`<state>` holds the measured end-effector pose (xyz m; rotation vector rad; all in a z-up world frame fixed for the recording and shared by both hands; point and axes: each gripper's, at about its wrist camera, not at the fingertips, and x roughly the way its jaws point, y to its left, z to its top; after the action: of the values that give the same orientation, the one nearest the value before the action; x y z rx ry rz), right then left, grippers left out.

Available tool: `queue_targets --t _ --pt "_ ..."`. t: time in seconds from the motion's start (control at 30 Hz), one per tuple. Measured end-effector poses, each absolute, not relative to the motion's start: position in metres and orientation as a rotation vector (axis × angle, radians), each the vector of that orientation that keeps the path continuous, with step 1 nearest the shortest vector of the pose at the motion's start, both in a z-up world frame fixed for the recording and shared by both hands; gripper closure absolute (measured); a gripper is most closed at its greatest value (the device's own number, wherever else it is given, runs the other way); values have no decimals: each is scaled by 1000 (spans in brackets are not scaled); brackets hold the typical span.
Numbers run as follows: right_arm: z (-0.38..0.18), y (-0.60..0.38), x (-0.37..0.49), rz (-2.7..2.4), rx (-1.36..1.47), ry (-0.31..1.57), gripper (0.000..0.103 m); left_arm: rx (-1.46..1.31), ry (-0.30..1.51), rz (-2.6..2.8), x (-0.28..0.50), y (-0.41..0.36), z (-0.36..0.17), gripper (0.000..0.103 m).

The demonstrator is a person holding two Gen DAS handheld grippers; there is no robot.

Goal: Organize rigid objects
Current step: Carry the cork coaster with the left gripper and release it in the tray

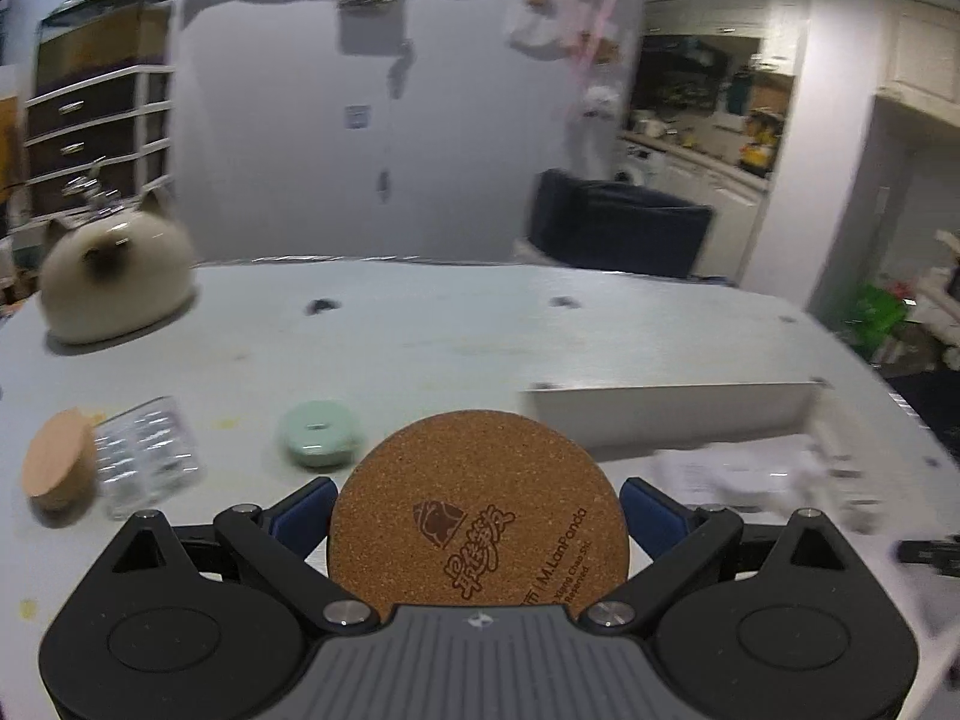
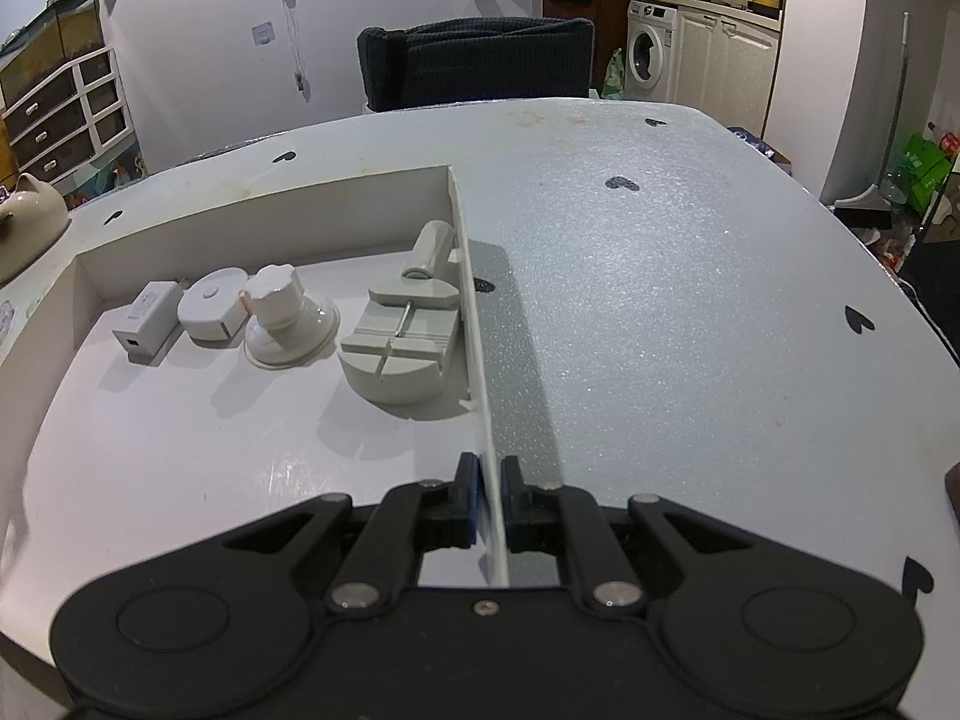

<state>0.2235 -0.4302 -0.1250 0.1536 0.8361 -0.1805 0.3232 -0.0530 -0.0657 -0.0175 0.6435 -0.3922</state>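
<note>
Fingers (image 1: pixel 651 513) of the left gripper (image 1: pixel 478 510) clamp a round cork coaster (image 1: pixel 478 510) by its edges, above the table (image 1: pixel 420 324). Right gripper (image 2: pixel 489 495) pinches the white tray (image 2: pixel 180 438) side wall. Farther inside sit a charger (image 2: pixel 147 330), suction knob (image 2: pixel 288 324) and grey tool (image 2: pixel 402 348).

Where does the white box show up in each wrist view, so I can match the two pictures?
Left wrist view: the white box lies at right of centre on the table, side wall facing the camera, behind the cork coaster gripped by the left gripper.
Right wrist view: the box fills the left half; the right gripper pinches its right wall.
Shared landmark: the dark chair behind the table.
</note>
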Motion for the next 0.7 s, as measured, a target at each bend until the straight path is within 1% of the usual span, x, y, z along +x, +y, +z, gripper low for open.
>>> queue_targets --t 0.17,0.33,0.7 --pt "-125 -431 222 -187 163 834 94 -16 646 -523 305 -94 -55 4" --pt "-124 -432 222 -190 173 832 94 -23 681 -631 296 -138 -57 4" --pt "-125 -434 221 -182 179 828 94 -24 856 -766 297 -230 -90 4"
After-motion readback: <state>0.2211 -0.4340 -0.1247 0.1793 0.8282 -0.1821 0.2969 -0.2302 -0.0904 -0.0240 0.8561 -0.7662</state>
